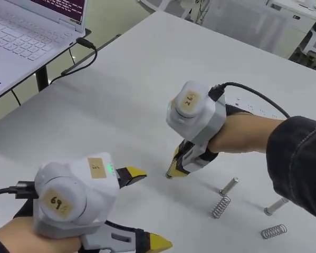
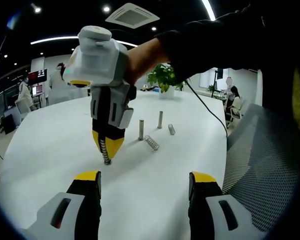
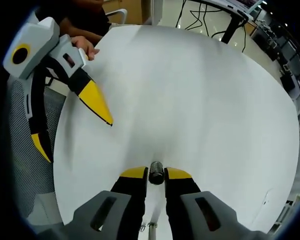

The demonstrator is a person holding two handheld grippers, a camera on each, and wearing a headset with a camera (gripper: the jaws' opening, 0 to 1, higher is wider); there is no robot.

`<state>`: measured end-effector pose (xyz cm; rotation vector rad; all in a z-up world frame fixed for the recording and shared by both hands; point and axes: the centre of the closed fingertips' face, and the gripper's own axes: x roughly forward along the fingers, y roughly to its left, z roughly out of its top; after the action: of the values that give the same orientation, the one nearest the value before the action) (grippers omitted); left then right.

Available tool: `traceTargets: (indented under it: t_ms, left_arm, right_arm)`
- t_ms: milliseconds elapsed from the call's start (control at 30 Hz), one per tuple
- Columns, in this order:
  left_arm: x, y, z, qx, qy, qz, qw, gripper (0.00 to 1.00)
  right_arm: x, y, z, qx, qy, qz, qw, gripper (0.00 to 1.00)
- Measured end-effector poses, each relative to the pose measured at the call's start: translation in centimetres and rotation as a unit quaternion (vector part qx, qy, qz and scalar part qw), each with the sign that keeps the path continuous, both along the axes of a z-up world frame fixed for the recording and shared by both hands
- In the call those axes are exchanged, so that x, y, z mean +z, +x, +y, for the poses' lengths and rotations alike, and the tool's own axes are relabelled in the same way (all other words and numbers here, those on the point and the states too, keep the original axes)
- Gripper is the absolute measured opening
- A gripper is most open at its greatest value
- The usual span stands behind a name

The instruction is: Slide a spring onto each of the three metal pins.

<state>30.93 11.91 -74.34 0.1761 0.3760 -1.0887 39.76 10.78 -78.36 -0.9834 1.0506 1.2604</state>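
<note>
1. One spring (image 3: 156, 172) is upright with its lower end on the tabletop (image 1: 121, 105). The fingers (image 3: 134, 173) of the right gripper (image 1: 176, 169) are clamped on it, probably to keep it straight for threading.
2. Two pins (image 1: 229, 186) (image 1: 276, 206) stand near two loose springs (image 1: 220, 206) (image 1: 274, 231), within easy reach of that gripper.
3. The left gripper (image 1: 152, 208) hovers alongside with its fingers apart and empty, likely ready to steady a pin.

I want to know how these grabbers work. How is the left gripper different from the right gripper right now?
The left gripper has its jaws wide apart and holds nothing; the right gripper is shut on a spring. The left gripper points level along the table; the right gripper points steeply down at it. Both have yellow tips and white bodies.
</note>
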Motion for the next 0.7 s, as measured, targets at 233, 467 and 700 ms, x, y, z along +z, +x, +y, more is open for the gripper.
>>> traceTargets:
  t_ms: [233, 467, 700]
  left_arm:
    - [-0.1, -0.1, -0.1, -0.002, 0.002, 0.002, 1.0, 0.67]
    - [-0.1, -0.4, -0.7, -0.015, 0.006, 0.001, 0.9999, 0.67]
    - [0.1, -0.3, -1.2, -0.024, 0.008, -0.001, 0.9997, 0.66]
  right_arm:
    - [0.4, 0.1, -0.4, -0.006, 0.004, -0.007, 1.0, 0.18]
    - [1.9, 0.4, -1.0, -0.023, 0.019, -0.02, 0.9994, 0.21]
    - [3.3, 0.4, -1.8, -0.039, 0.033, -0.032, 0.9982, 0.23]
